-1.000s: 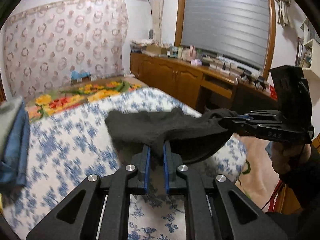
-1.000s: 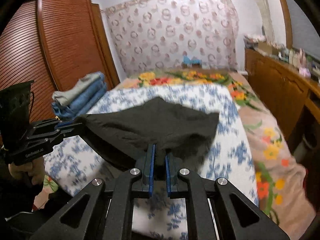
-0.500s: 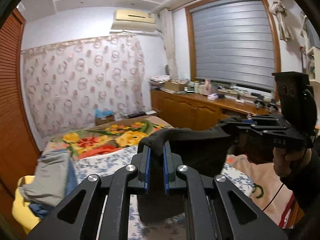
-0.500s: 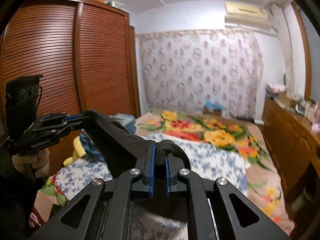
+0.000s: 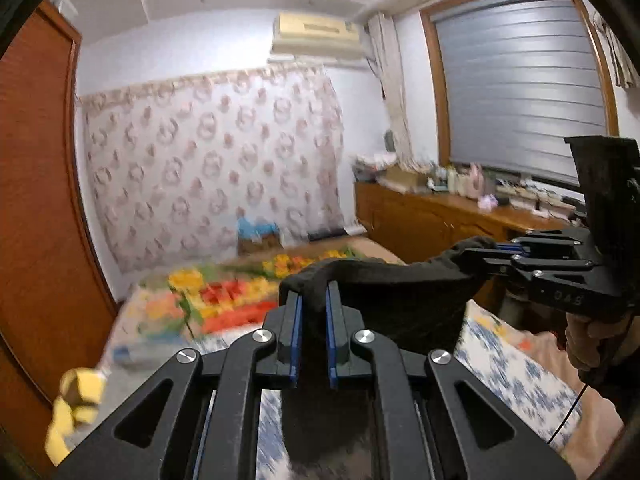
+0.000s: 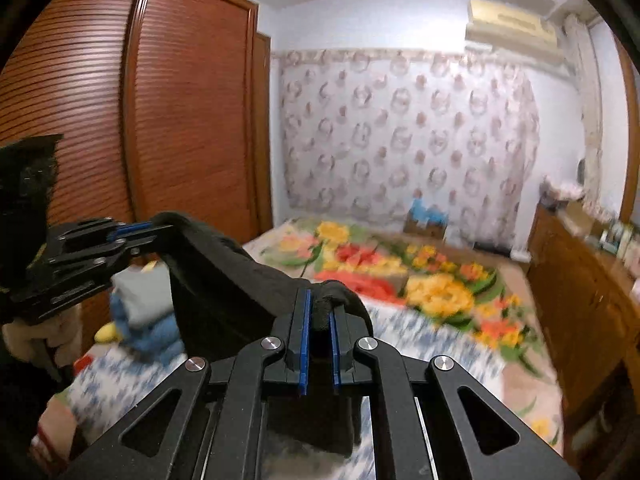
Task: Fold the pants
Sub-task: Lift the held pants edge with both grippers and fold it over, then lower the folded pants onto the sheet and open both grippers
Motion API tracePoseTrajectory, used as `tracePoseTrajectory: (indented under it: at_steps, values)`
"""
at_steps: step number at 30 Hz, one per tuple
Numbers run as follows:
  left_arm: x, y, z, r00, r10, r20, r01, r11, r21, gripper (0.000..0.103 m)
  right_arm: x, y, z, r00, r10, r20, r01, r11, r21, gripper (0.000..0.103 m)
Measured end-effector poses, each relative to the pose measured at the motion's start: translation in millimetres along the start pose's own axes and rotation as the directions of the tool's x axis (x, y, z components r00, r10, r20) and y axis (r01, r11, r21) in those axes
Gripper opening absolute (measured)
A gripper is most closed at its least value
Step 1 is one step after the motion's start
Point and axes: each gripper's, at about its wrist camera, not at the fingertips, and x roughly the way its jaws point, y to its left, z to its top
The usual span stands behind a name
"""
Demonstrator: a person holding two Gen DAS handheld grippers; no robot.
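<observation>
The black pants (image 5: 400,300) hang in the air above the bed, stretched between my two grippers. My left gripper (image 5: 313,300) is shut on one top corner of the cloth. My right gripper (image 6: 319,300) is shut on the other corner. In the left wrist view the right gripper (image 5: 496,250) shows at the right, pinching the pants' edge. In the right wrist view the left gripper (image 6: 132,230) shows at the left, holding the pants (image 6: 224,280). The lower part of the pants hangs down behind the gripper bodies, out of sight.
The bed (image 6: 420,344) below has a blue-and-white sheet and a bright floral blanket (image 5: 240,300). A stack of folded clothes (image 6: 144,312) lies at its left edge by the wooden wardrobe (image 6: 120,120). A cluttered wooden dresser (image 5: 440,224) runs along the right wall.
Both grippers have lifted the pants from the bed up into the air. The views have tilted up from the bedsheet toward the walls and ceiling.
</observation>
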Motion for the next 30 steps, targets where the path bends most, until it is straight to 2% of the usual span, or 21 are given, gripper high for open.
tracePoseTrajectory:
  at_steps: [3, 5, 7, 9, 11, 13, 15, 19, 24, 30]
  values:
    - [-3, 2, -1, 1.0, 0.008, -0.012, -0.007, 1.0, 0.003, 0.011, 6, 2, 18, 1.0, -0.006, 0.016, 0.007, 1.0, -0.023, 0.008]
    - [-3, -1, -21, 0.998, 0.006, -0.06, -0.006, 1.0, 0.011, 0.011, 14, 6, 4, 1.0, 0.012, -0.026, -0.013, 1.0, -0.024, 0.008]
    - [-4, -6, -52, 0.993, -0.008, -0.121, 0.009, 1.0, 0.007, 0.011, 26, 9, -22, 0.993, 0.034, -0.109, -0.036, 0.999, -0.023, 0.008]
    - [-6, -13, -85, 0.983, -0.029, -0.184, 0.029, 1.0, -0.006, 0.011, 41, 13, -51, 0.978, 0.063, -0.201, -0.065, 0.998, -0.003, 0.008]
    - [-9, -21, -123, 0.967, -0.041, -0.251, 0.037, 0.999, -0.022, 0.011, 47, 20, -84, 0.953, 0.093, -0.289, -0.093, 0.996, 0.014, 0.008]
    - [-15, -31, -151, 0.949, -0.074, -0.308, 0.06, 0.997, -0.053, 0.011, 50, 30, -109, 0.931, 0.107, -0.349, -0.108, 0.994, 0.016, 0.008]
    - [-23, -36, -168, 0.941, -0.095, -0.326, 0.072, 0.994, -0.082, 0.011, 50, 36, -129, 0.911, 0.132, -0.391, -0.129, 0.991, 0.034, 0.008]
    - [-38, -51, -190, 0.931, -0.096, -0.352, 0.067, 0.993, -0.094, 0.011, 55, 46, -144, 0.896, 0.143, -0.419, -0.14, 0.989, 0.039, 0.008]
    - [-48, -57, -207, 0.921, -0.085, -0.379, 0.053, 0.994, -0.094, 0.011, 48, 56, -159, 0.897, 0.142, -0.418, -0.142, 0.989, 0.031, 0.008]
    - [-53, -44, -223, 0.911, -0.099, -0.4, 0.046, 0.989, -0.138, 0.011, 36, 62, -178, 0.897, 0.159, -0.413, -0.15, 0.987, 0.055, 0.008]
